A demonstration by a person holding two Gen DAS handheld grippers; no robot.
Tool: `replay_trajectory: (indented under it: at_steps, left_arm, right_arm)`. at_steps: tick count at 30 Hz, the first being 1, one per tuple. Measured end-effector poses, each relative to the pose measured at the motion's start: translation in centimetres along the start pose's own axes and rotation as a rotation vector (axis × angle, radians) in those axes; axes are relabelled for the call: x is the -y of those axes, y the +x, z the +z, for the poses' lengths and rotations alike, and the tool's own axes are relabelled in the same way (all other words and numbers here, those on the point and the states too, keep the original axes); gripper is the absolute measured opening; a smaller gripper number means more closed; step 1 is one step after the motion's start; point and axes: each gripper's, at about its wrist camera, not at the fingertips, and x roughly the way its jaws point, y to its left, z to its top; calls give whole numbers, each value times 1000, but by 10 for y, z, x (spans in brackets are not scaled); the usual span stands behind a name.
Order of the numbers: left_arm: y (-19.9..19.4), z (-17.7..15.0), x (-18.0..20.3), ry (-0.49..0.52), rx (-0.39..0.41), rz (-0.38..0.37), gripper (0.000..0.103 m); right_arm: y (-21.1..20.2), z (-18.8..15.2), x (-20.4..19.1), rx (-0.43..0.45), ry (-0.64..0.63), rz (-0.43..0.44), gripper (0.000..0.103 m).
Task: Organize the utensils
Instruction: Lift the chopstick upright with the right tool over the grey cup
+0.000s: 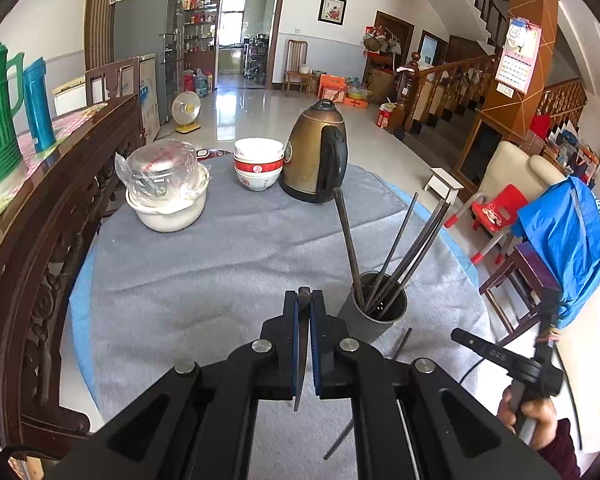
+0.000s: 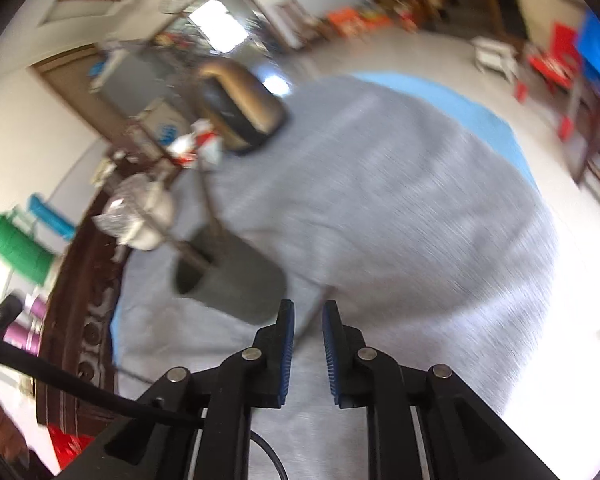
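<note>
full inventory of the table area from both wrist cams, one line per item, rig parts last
holder: one, grey cylinder, on the cloth just right of the left claw
chopsticks in holder: several, dark, leaning out of it
loose chopsticks: at least two, dark, flat on the cloth near the holder
kettle: one, brass with black handle, far side of the table
bowls: a stack, white with red band, left of the kettle
pot: one, white, wrapped clear container on top, far left
cloth: one, grey, covering the table
left claw: shut on a chopstick
right claw: open, nothing between the pads, over the cloth
hand: one, gripping the right handle
</note>
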Motion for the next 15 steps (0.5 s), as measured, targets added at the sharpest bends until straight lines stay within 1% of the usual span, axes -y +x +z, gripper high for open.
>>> replay_trajectory:
  at_steps: [3, 7, 8, 10, 13, 15]
  left_arm:
    - [-1, -7, -1, -8, -4, -11, 5]
    - [-6, -14, -2, -10, 0, -17, 5]
    - [-8, -16, -2, -11, 0, -20, 5]
    - [-10, -19, -3, -13, 1, -23, 5]
    - [-13, -22, -6, -16, 3, -25, 5]
    - [-14, -24, -8, -22, 4, -25, 5]
  right_arm:
    - [18, 4, 7, -58, 27, -14, 18]
    - [40, 8, -4, -95, 19, -19, 18]
    - [46, 9, -6, -101, 14, -28, 22]
    - [58, 9, -8, -121, 19, -36, 39]
    - [72, 7, -11, -140, 27, -37, 39]
    - [80, 6, -14, -147, 23, -58, 39]
